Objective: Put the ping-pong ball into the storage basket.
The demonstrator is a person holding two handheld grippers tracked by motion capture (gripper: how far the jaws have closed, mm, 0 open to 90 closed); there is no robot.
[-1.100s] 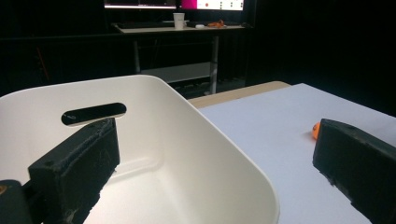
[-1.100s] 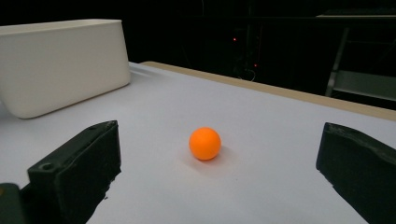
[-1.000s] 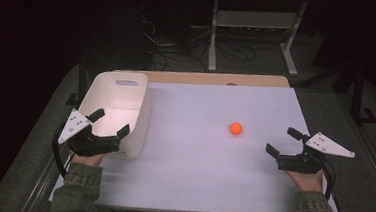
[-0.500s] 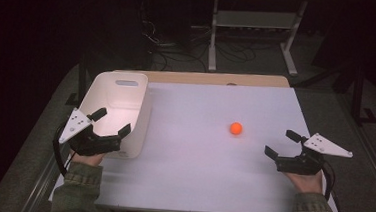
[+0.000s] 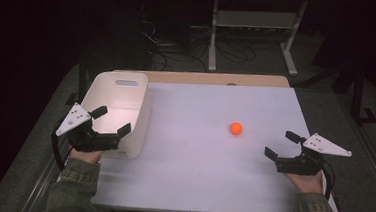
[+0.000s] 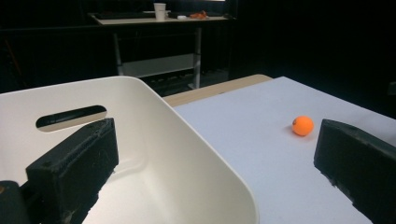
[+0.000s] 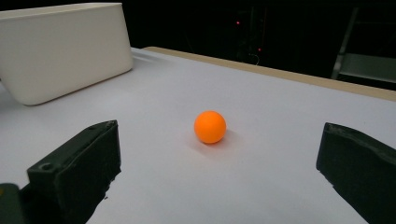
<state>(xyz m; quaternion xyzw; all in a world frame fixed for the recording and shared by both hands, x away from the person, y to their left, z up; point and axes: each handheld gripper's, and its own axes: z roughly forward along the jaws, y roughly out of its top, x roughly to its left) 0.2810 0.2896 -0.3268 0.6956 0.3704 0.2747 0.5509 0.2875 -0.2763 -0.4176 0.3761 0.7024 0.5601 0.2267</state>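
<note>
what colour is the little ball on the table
Orange: the ball is plain bright orange, clearest in the right gripper view.

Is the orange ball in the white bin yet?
Not yet. The orange ball lies on the table, apart from the empty white bin. The right gripper, jaws open, points at it. Grabbing, carrying and dropping it seem left.

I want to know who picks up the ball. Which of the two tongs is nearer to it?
The right tongs: open and aimed at the orange ball on the bare table. The left tongs hang open over the white bin, farther away.
</note>
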